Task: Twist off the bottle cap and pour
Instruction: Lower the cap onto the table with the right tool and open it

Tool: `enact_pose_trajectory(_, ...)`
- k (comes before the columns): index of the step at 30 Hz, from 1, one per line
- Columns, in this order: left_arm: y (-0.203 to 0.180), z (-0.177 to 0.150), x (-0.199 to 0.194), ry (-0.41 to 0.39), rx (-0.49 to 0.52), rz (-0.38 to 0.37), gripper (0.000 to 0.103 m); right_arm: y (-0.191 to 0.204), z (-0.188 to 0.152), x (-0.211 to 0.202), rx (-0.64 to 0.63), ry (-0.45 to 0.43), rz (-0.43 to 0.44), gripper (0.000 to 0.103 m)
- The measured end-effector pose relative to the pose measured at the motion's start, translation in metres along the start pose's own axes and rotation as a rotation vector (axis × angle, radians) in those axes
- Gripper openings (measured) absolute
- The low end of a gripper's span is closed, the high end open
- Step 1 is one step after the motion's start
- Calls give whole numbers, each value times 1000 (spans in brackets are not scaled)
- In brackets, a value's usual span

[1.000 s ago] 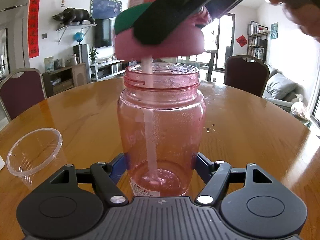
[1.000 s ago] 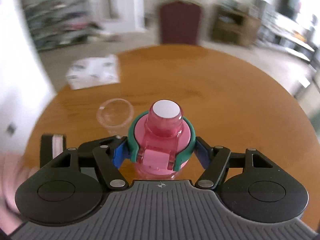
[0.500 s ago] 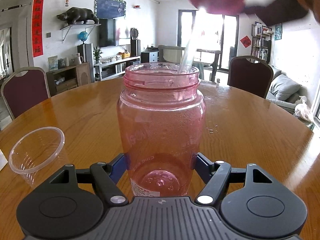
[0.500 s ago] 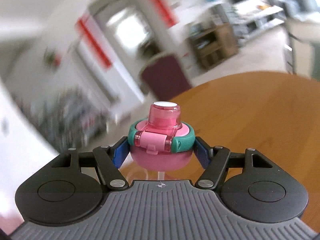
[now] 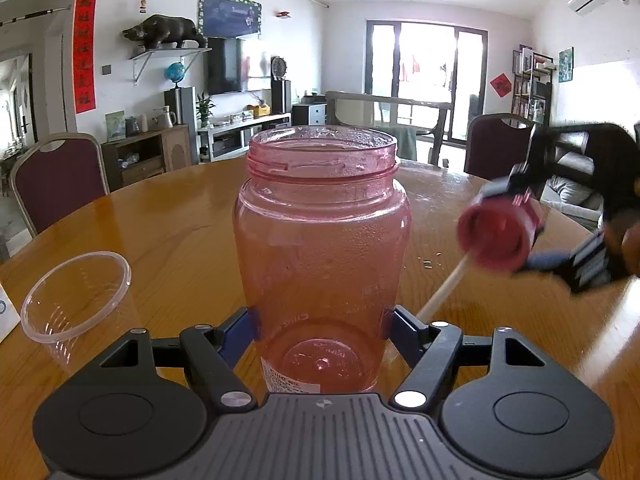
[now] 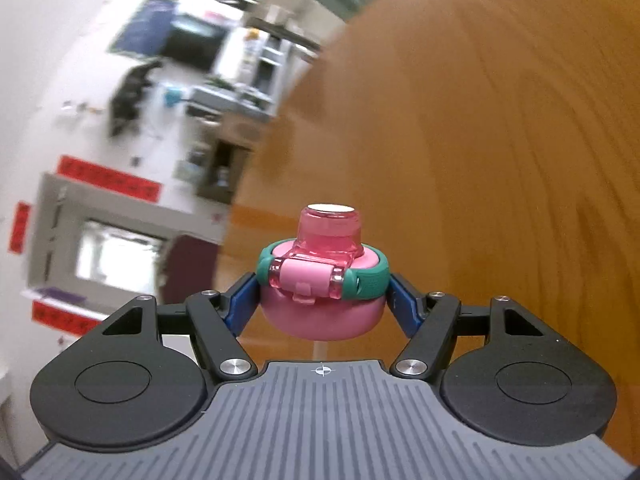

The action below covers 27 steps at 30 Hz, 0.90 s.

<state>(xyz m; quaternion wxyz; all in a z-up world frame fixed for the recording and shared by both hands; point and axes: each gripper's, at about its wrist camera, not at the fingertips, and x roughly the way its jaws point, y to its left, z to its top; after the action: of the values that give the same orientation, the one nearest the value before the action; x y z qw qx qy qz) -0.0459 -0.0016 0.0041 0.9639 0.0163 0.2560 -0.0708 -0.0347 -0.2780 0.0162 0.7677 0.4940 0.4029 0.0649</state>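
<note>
cap step done: left gripper [image 5: 320, 320] clamps the open bottle [image 5: 322, 248] at table centre; right gripper [image 6: 322, 300] grasps the cap [image 6: 322, 280] at its 3 o'clock; next, set it down, then pour into the cup [image 5: 76, 292] at 9 o'clock

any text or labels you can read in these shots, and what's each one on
No text can be read for certain.
Embossed lettering on the pink bottle: too faint to read.
White sticker at the bottle's base: print too small.
Red wall banners with dark characters: too small to read.
Red diamond sign on the far wall: unreadable.
Cap: no text shows.
</note>
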Motion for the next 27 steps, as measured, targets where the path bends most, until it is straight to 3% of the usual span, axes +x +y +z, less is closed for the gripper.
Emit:
enact_pose_trajectory(5,-4,-2,-2,-6,-8,14,71,2,-44,28,-12,24,-33,71)
enact_pose_trajectory(9,-7,-4,-3,-10,-12,21,71,10,-59,35,-65,-18,-46,71)
enact_pose_trajectory(27,-14,-6,-6,-27,-15,27,72,69,-39,41,-427,18,-44,91)
